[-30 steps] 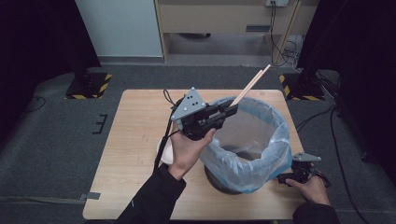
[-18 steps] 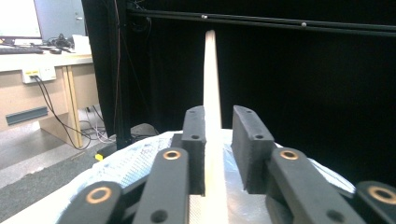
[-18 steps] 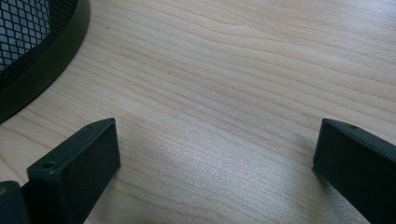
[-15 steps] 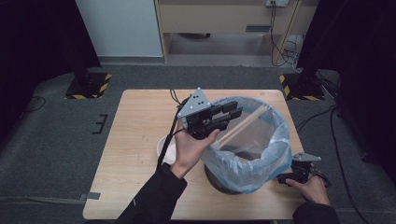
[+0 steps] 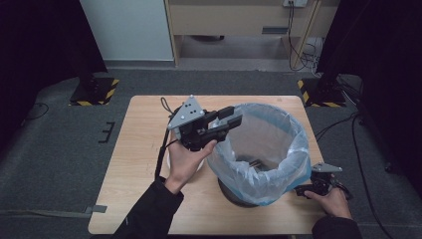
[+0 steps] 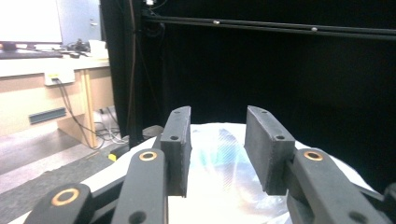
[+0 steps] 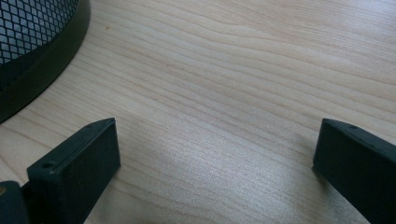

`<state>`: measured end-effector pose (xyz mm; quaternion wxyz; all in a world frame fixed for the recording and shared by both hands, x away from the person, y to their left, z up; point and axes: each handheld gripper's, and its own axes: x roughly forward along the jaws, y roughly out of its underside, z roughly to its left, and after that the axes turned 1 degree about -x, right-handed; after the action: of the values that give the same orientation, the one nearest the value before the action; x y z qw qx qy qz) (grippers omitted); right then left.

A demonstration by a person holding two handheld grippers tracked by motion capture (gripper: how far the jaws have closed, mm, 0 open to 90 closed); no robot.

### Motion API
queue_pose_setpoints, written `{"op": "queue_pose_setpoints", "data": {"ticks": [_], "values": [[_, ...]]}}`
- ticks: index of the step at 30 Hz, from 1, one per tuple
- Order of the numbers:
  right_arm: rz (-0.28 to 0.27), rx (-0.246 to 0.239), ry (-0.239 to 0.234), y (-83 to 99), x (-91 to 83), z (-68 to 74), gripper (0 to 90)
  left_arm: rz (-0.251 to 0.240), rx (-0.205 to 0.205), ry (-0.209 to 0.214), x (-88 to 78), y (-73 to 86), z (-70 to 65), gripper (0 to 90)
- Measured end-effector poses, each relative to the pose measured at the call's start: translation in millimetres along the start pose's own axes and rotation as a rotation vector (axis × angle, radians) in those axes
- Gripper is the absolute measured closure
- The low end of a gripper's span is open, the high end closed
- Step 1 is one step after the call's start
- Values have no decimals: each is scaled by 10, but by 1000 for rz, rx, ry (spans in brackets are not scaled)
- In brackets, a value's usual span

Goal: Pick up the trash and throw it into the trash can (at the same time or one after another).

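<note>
A black mesh bin lined with a pale blue plastic bag [image 5: 293, 149] stands on the right half of the wooden table [image 5: 144, 129]. My left gripper [image 5: 236, 117] hovers at the bag's left rim and points across its mouth. Its jaws have just been opening and stand apart with nothing between them; in the left gripper view [image 6: 217, 126] the bag [image 6: 224, 158] lies below them. My right gripper [image 5: 301, 190] rests low on the table by the bin's right side, open and empty. The right gripper view [image 7: 215, 140] shows bare wood between its jaws and the bin's mesh base [image 7: 37, 51] at upper left.
A white round dish [image 5: 169, 162] lies on the table, partly under my left hand. Something thin and dim lies at the bin's bottom [image 5: 256, 162]. Beyond the table are a grey floor, black stands with striped feet [image 5: 92, 92] and a wooden cabinet [image 5: 239, 15].
A second ago the left gripper held a thin wooden stick pointing up and to the right. It tipped the stick over the bag, and now the jaws are apart without it. The right gripper stayed put.
</note>
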<state>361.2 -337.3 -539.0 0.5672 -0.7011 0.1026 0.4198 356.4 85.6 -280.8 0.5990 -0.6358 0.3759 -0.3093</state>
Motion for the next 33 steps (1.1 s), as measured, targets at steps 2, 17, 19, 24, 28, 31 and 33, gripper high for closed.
{"op": "queue_pose_setpoints", "data": {"ticks": [2, 17, 19, 24, 28, 31, 33], "values": [[1, 0, -1, 0, -1, 0, 7, -4, 0, -19, -78, 21, 37, 585], [1, 0, -1, 0, 0, 0, 7, 47, -6, -162, -564, 366, 397, 450], [1, 0, -1, 0, 0, 0, 7, 66, -13, -188, -628, 447, 458, 433], [1, 0, -1, 0, 0, 0, 7, 116, -23, -248, -785, 628, 603, 398], [1, 0, 0, 0, 0, 0, 7, 149, -45, -282, -866, 812, 700, 371], [1, 0, 0, 0, 0, 0, 7, 179, -59, -314, -896, 954, 770, 352], [1, 0, 0, 0, 0, 0, 7, 216, -66, -339, -909, 1087, 840, 336]]}}
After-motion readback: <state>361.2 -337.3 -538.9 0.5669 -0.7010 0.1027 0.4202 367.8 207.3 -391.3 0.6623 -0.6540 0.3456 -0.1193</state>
